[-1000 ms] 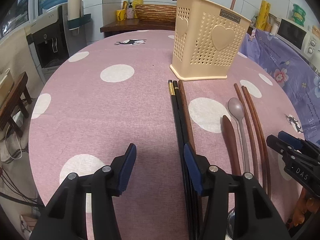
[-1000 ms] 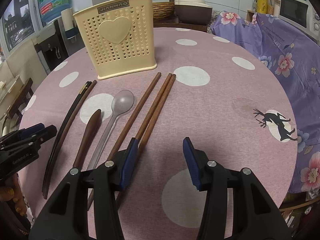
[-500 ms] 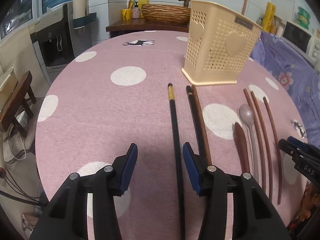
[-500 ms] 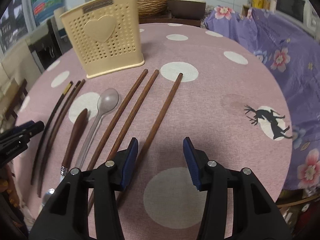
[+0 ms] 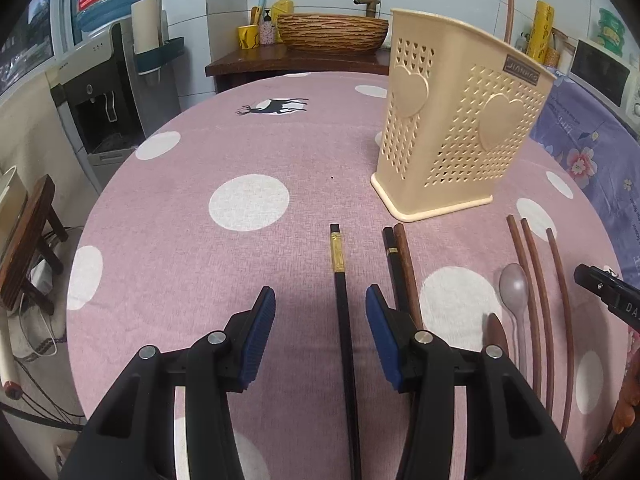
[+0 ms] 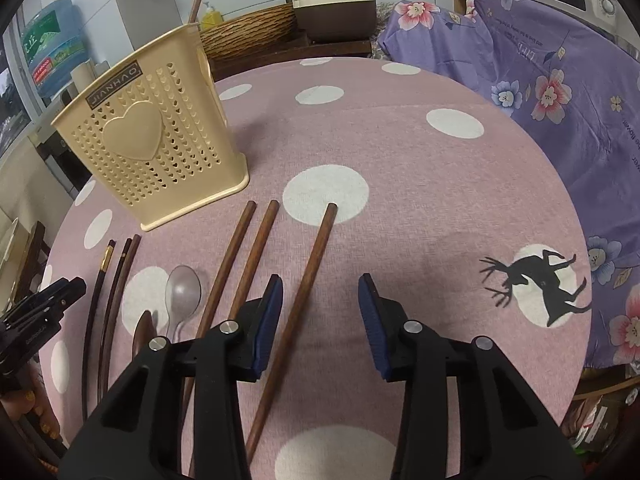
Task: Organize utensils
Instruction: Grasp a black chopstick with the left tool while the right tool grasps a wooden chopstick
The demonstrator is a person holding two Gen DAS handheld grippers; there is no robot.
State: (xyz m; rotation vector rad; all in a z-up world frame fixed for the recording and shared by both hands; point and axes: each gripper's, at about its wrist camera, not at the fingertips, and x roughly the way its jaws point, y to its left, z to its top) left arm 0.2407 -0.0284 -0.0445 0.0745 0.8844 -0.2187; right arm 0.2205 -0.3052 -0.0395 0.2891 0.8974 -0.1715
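A cream perforated utensil basket (image 5: pixel 460 128) (image 6: pixel 152 152) stands on the pink dotted tablecloth (image 5: pixel 240 140). In front of it lie chopsticks and a spoon. My left gripper (image 5: pixel 320 312) is open, its jaws on either side of a black chopstick with a gold band (image 5: pixel 340 280). A second black chopstick and a brown one (image 5: pixel 404 264) lie just right of it. My right gripper (image 6: pixel 320 304) is open, with a brown chopstick (image 6: pixel 308 280) lying between its jaws. Two more brown chopsticks (image 6: pixel 244 256) and a grey spoon (image 6: pixel 182 292) lie to its left.
A purple floral cloth (image 6: pixel 540 64) covers furniture at the right. A dark sideboard with a woven basket (image 5: pixel 332 32) stands behind the table. A water dispenser (image 5: pixel 104 92) and a wooden stool (image 5: pixel 28 232) are at the left. A dark wooden spoon (image 5: pixel 496 332) lies beside the grey one.
Both grippers have drawn back and shifted. One black chopstick now lies apart from its pair between the left jaws; one brown chopstick lies apart between the right jaws.
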